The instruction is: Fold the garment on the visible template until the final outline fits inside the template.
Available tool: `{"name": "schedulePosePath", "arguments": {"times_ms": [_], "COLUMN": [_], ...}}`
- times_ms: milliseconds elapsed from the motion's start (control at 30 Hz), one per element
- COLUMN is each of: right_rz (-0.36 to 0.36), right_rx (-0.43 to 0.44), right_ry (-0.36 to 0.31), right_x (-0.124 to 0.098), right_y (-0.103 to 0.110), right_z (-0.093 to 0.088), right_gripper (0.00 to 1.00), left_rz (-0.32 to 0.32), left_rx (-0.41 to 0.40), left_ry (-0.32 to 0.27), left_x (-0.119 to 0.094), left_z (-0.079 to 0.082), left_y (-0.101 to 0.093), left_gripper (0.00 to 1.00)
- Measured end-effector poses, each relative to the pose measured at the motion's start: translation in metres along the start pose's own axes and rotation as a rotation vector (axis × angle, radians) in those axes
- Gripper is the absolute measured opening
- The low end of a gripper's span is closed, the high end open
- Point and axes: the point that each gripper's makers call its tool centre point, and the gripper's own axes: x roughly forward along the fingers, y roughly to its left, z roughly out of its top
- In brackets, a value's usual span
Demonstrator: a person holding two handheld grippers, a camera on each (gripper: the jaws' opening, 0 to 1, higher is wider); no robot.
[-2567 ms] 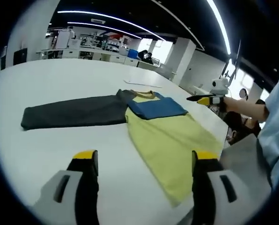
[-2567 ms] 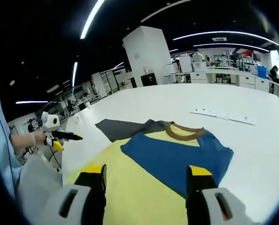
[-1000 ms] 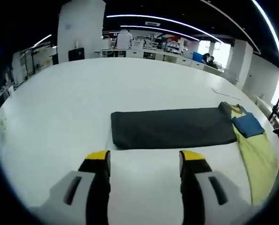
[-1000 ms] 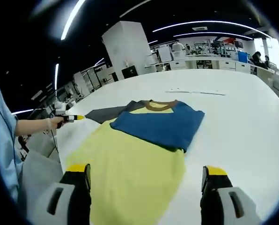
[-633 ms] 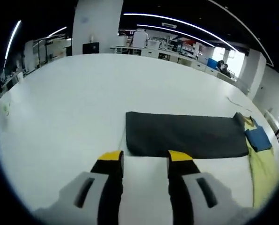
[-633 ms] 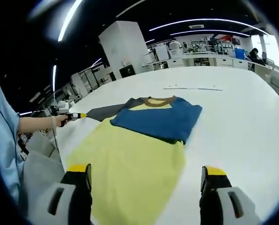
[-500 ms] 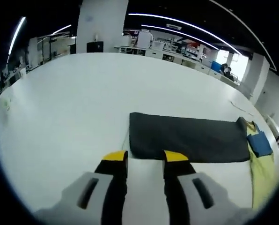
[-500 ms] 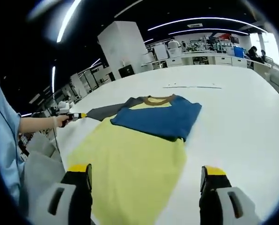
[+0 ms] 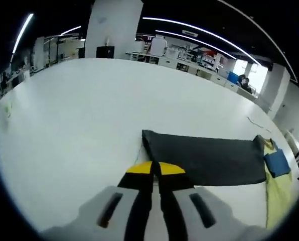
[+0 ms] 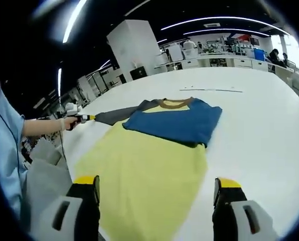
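A shirt lies flat on the white table (image 9: 74, 110). It has a yellow body (image 10: 144, 170), a blue part (image 10: 174, 123) folded over the chest and a brown collar (image 10: 175, 104). Its long dark grey sleeve (image 9: 204, 155) stretches out sideways. My left gripper (image 9: 155, 168) is shut, its yellow tips on the near corner of that sleeve's end. In the right gripper view the left gripper (image 10: 82, 119) touches the grey sleeve (image 10: 117, 116) at its tip. My right gripper (image 10: 157, 185) hangs open above the yellow hem, jaws wide apart with nothing between them.
A thin white strip (image 10: 209, 90) lies on the table (image 10: 270, 125) beyond the collar. A person's light blue sleeve (image 10: 6, 150) and grey clothing (image 10: 41, 186) fill the table's left edge. Desks and a white pillar (image 10: 134, 47) stand far behind.
My left gripper's jaws have gone from open to shut while nearing the grey sleeve's end. The right gripper stays open over the hem, its view barely shifted.
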Motion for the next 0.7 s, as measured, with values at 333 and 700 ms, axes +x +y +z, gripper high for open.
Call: {"name": "schedulePosePath", "arguments": {"times_ms": [333,700], "right_rz": [0.006,-0.005], "right_rx": [-0.003,0.008], "right_ry": [-0.019,-0.050], "right_x": [-0.001,-0.011], "right_y": [0.003,0.000], "right_z": [0.005,0.006], "right_gripper": [0.95,0.94], "left_rz": [-0.156,-0.338], "left_rx": [0.039,0.164], "left_ry": [-0.067,-0.078], "left_x": [-0.013,-0.018], "left_z": [0.028,0.041], "left_y": [-0.058,-0.152], "left_gripper": [0.00,0.00]}}
